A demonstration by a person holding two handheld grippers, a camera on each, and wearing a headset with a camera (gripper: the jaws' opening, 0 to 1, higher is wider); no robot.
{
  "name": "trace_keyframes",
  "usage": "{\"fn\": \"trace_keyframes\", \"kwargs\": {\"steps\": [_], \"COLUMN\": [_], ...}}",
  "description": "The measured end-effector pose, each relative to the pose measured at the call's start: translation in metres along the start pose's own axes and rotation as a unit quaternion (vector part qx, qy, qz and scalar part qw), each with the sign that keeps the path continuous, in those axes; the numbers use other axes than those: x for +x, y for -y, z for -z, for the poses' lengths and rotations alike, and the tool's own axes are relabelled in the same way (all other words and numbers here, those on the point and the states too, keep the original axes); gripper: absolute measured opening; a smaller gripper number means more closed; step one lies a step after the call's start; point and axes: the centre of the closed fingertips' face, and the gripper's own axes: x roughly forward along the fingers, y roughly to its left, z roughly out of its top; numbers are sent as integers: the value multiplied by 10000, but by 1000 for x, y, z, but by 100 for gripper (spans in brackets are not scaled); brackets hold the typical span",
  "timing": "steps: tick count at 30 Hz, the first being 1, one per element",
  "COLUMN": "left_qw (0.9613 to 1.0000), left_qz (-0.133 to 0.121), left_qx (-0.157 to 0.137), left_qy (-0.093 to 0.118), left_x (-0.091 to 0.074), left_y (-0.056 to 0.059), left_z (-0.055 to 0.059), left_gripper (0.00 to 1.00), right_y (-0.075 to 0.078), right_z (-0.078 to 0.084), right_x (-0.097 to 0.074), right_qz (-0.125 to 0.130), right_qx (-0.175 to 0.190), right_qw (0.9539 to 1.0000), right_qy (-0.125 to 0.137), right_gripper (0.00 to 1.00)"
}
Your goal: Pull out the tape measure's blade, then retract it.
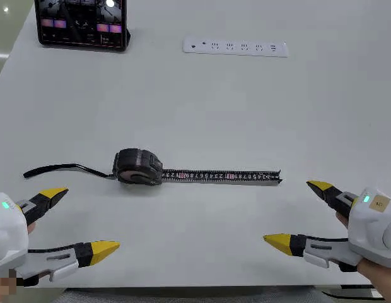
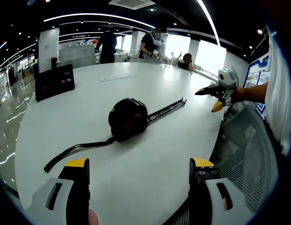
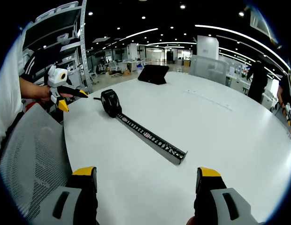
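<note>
My left gripper (image 1: 87, 218) is open, its two yellow-tipped jaws spread wide and holding nothing. It hovers over the near left edge of the white table (image 1: 214, 107). My right gripper (image 1: 291, 212) is likewise open and empty, over the near right edge.

Item under inspection: the tape measure (image 1: 137, 167). Its case is round and dark grey to black, and it stands upright on the table. The left gripper view shows a reddish centre on the face turned toward me. The blade (image 1: 221, 176) is drawn out flat on the table, pointing to my right. It is dark with pale printed numerals and ends in a small hook (image 1: 279, 176). A black strap (image 1: 57, 168) trails from the opposite side of the case, toward my left.

Count: one tape measure, one blade, one strap and two grippers. One white power strip (image 1: 235, 47) and one dark tablet (image 1: 82, 22) with a lit screen sit at the far side of the table.

Position: the tape measure lies ahead of both grippers and between them, apart from each. The case is nearer my left gripper, forward and to its right, and the strap's free end lies ahead of that gripper. The hook end is nearer my right gripper, forward and slightly to its left. In the right gripper view the blade's tip lies just ahead of the gap between the jaws.
</note>
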Motion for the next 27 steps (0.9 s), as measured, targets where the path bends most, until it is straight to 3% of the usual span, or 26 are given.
{"fn": "trace_keyframes", "kwargs": {"steps": [9, 27], "left_qw": [10000, 10000], "left_qz": [17, 12], "left_qx": [-9, -74], "left_qy": [-64, -12], "left_x": [-3, -5], "left_y": [1, 3], "left_z": [6, 4], "left_gripper": [85, 85], "right_y": [-1, -4], "right_z": [2, 4], "right_x": [0, -3], "right_qz": [4, -9], "right_qx": [20, 17], "right_qw": [10000, 10000], "right_qy": [-29, -56], "right_gripper": [87, 88]}}
